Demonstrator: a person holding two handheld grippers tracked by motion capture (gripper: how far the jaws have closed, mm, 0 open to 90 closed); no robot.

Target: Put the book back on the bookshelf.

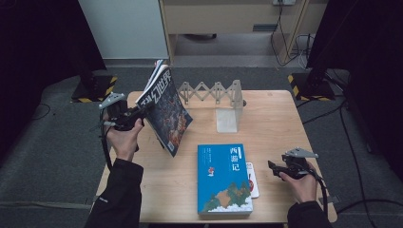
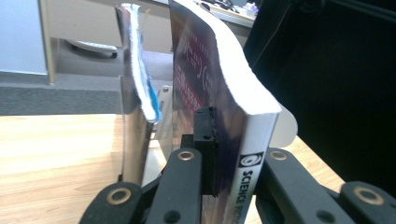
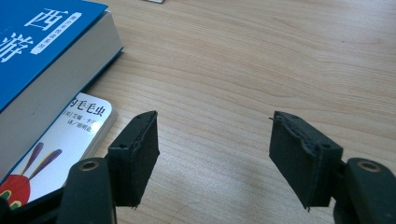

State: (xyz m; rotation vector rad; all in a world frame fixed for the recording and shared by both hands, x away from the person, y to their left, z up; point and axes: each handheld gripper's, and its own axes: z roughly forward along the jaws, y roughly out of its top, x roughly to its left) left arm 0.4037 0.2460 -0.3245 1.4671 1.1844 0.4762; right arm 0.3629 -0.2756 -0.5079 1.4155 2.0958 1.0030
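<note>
The left hand-held gripper (image 1: pixel 135 115) holds one magazine (image 1: pixel 165 110) lifted above the bench (image 1: pixel 280 118); the right hand-held gripper (image 1: pixel 274 168) hovers open. One blue book (image 1: pixel 224 179) lies flat on one small white book (image 1: pixel 253 179). One bookend rack (image 1: pixel 223 102) stands empty behind.

Left gripper view: the pads (image 2: pixel 205 149) clamp the magazine (image 2: pixel 219 98) at its spine.

Right gripper view: the jaws stand apart over bare bench (image 3: pixel 261 60), beside the blue book (image 3: pixel 42 51) and the small white book (image 3: pixel 65 144).

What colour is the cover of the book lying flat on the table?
Blue, with white title characters; the book shows best in the high view.
</note>
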